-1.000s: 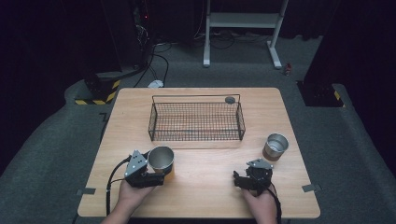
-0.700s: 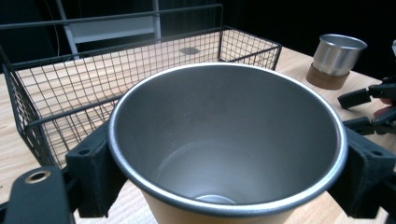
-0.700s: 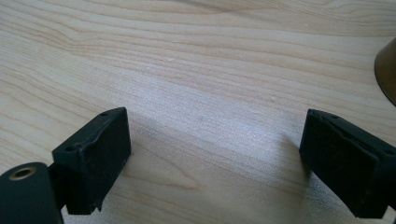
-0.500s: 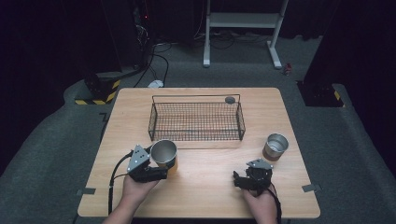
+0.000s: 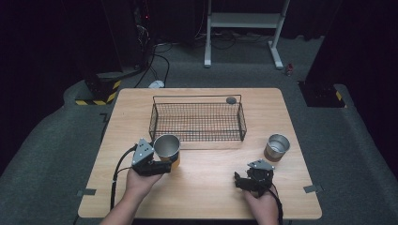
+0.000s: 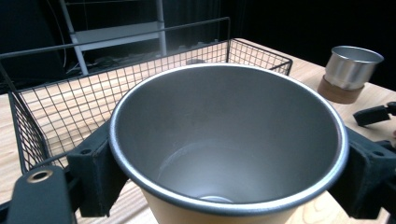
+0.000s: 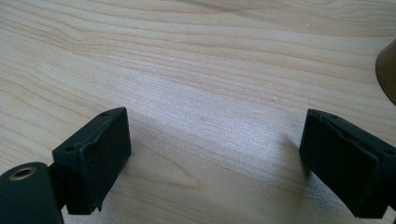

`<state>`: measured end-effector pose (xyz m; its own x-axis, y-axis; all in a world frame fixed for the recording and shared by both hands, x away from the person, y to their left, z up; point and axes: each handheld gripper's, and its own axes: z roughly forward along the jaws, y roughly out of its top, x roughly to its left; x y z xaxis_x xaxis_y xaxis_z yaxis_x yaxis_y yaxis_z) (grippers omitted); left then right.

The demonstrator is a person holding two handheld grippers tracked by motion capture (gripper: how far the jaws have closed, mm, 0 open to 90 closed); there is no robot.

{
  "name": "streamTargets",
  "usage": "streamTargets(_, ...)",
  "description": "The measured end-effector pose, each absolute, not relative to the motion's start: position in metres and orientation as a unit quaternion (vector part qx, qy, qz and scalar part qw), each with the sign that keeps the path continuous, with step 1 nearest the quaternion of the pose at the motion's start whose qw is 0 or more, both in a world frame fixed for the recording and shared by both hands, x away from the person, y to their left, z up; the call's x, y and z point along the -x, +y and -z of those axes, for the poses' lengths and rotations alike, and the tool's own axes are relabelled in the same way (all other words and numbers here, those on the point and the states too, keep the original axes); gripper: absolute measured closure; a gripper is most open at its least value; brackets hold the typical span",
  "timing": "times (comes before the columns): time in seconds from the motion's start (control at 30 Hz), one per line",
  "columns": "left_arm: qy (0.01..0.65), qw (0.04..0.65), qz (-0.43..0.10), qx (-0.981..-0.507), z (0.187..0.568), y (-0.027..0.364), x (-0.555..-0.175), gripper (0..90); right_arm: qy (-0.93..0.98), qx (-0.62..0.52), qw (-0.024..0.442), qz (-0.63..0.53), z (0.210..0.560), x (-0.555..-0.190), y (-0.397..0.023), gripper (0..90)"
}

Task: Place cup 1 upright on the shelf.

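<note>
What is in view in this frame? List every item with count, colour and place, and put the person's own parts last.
Held cup: 1, steel with tan base, near the basket's front left corner.
Second cup: 1, steel with brown base, standing on the table's right side.
Wire basket: 1, black, table centre.
Small round object: 1, grey, by the basket's far right corner.
Table: 1, light wood.
Left gripper: 1, black, jaws clamped on the held cup.
Right gripper: 1, black, jaws apart over bare table.
</note>
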<state>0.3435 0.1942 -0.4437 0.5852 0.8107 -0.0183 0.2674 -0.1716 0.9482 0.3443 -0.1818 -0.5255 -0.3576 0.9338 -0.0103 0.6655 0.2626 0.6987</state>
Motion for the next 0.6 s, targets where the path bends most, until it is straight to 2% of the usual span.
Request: streamTargets(0.6,0.385,0.53,-0.267,-0.707,0.422,0.184,-0.376,13.3,0.765,-0.522,0.217,-0.309,0.526,-0.344,-0.182,9.0)
